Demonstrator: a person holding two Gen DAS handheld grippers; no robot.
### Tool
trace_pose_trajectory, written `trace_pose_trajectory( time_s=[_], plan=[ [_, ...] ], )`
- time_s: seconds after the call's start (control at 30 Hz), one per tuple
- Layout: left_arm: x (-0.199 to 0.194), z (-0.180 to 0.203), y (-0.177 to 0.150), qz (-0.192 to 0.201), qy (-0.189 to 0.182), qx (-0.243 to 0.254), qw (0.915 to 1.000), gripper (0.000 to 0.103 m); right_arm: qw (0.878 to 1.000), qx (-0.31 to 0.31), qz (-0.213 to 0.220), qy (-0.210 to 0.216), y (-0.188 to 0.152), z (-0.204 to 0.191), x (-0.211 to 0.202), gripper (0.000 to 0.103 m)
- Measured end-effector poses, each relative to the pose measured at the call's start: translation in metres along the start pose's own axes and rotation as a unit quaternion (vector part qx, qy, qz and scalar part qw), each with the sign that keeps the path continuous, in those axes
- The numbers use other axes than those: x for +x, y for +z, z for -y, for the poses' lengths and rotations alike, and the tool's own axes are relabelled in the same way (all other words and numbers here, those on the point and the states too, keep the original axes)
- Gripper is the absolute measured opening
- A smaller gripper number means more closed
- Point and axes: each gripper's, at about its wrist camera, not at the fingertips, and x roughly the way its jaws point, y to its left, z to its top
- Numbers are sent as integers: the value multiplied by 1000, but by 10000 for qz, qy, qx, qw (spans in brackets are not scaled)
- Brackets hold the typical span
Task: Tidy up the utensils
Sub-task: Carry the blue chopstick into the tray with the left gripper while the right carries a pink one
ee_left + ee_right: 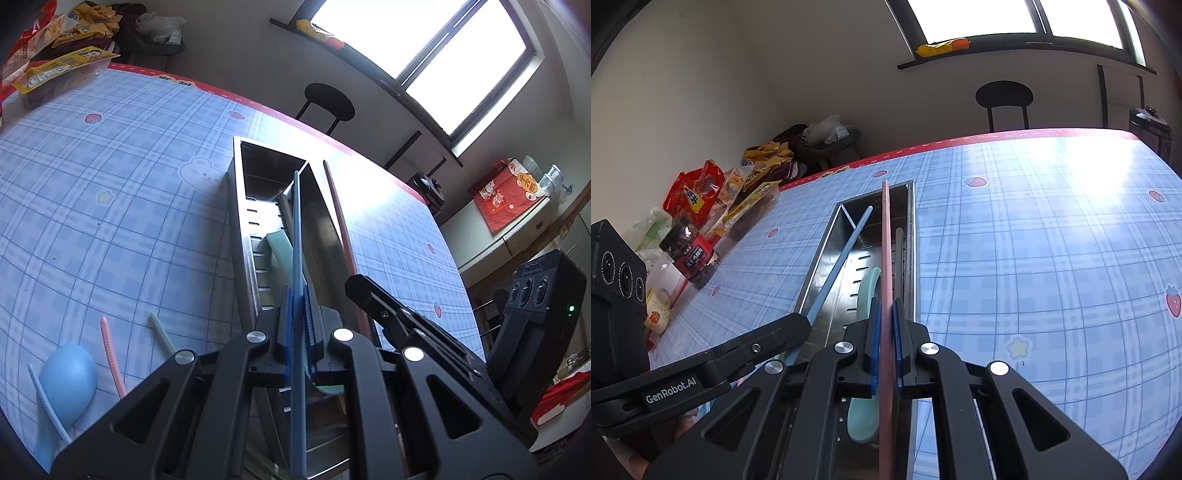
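the left gripper (295, 325) pinches a long blue plastic chopstick (296, 229) and the right gripper (885, 332) a long pink plastic chopstick (885, 236), both over the slotted steel utensil tray (827, 258). lower each tip inside the walls before spreading the fingers. only the left wrist view shows the pale blue spoon (68, 376) lying on the checked tabletop (129, 184).

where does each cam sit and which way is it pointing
Left wrist: rides the left hand-held gripper, aimed down along its blue chopstick into the steel tray; the right hand-held gripper shows at right.
Right wrist: rides the right hand-held gripper, aimed down along its pink chopstick over the same tray; the left one shows at left.
Shared: tray, green spoon, both chopsticks, checked tablecloth.
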Motion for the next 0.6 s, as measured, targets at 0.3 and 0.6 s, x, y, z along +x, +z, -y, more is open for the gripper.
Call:
trace_pose_trajectory(
  time_s=[0.3,0.6],
  plan=[
    [7,-1,0,-14,71,-81,9999,10,10000,24,-10,29,-2,2,0,7],
    [8,-1,1,-12,143,-122,9998,10,10000,27,-22,39,-1,2,0,7]
  ],
)
